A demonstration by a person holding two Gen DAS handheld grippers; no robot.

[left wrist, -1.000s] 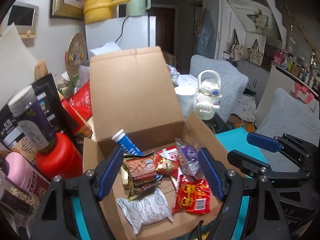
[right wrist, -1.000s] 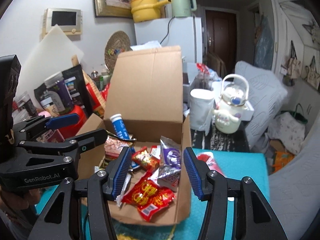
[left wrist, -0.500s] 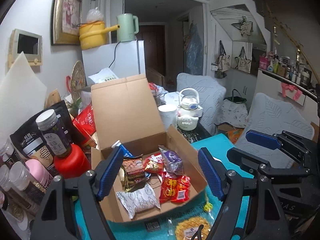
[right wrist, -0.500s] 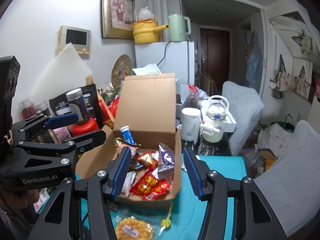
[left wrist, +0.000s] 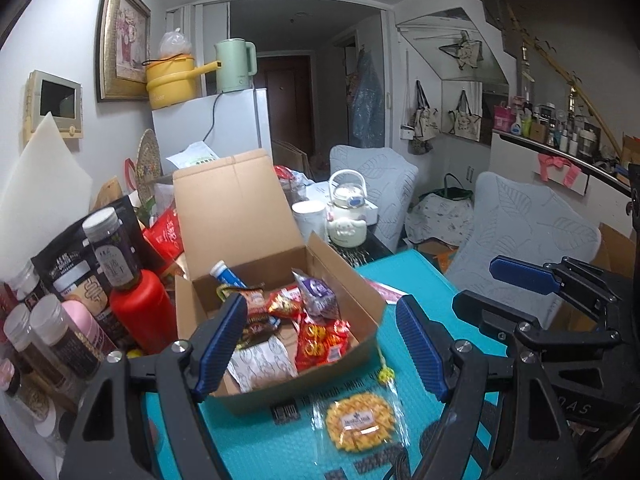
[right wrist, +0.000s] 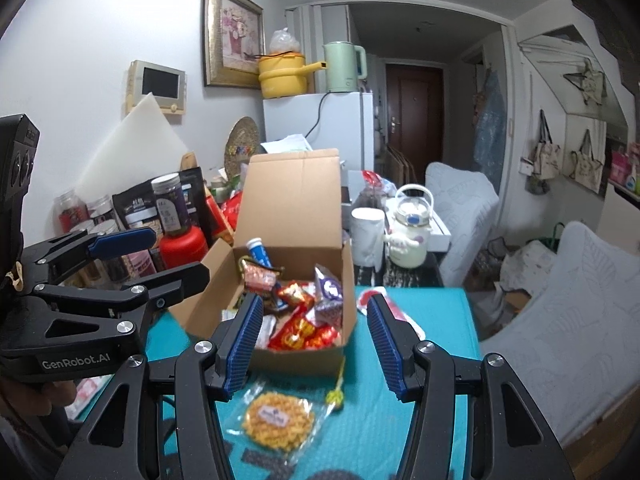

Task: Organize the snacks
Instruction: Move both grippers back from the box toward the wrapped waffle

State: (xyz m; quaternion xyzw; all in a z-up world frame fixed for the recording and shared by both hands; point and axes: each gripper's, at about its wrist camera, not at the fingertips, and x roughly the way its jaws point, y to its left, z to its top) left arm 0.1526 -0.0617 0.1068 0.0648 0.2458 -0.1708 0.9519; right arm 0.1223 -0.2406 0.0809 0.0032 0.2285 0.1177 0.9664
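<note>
An open cardboard box stands on the teal mat with its lid up. It holds several snack packets: a red one, a purple one, a white one and a blue tube. A round yellow cracker in clear wrap and a small yellow lollipop lie on the mat in front of the box. My left gripper is open and empty, back from the box. My right gripper is open and empty beside it.
Jars, a red bottle and dark pouches crowd the table left of the box. A white mug and a cream kettle stand behind it. A red-and-white packet lies right of the box. Grey chairs stand to the right.
Both grippers have pulled back and up from the box. The box now looks smaller, and the cracker and lollipop on the mat have come into view.
</note>
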